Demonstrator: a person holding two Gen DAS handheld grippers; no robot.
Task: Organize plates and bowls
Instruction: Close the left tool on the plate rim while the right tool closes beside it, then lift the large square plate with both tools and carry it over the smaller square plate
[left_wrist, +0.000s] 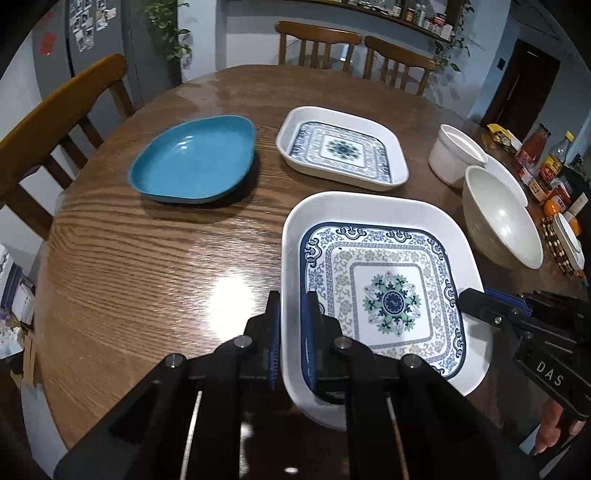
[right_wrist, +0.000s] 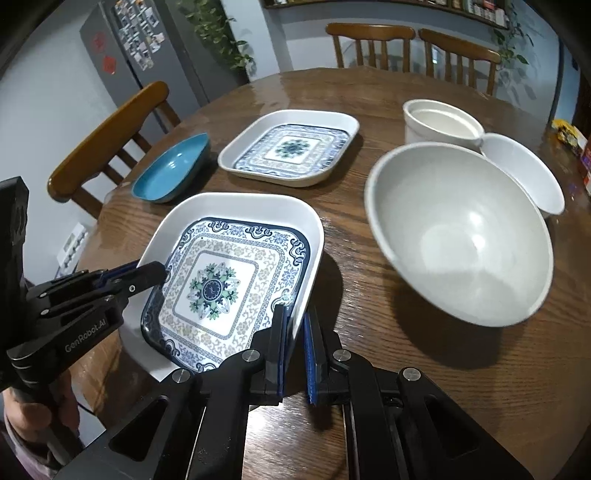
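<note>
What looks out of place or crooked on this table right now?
The near patterned dish sits tilted, one rim pinched by the left gripper and the opposite rim by the right gripper. The big white bowl also leans to one side. No spills or visible damage.

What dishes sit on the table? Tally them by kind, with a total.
Patterned square plates: 2, near and far
Blue plate: 1
White bowls: 2, large and small
White straight-sided pot: 1
Total: 6
</note>
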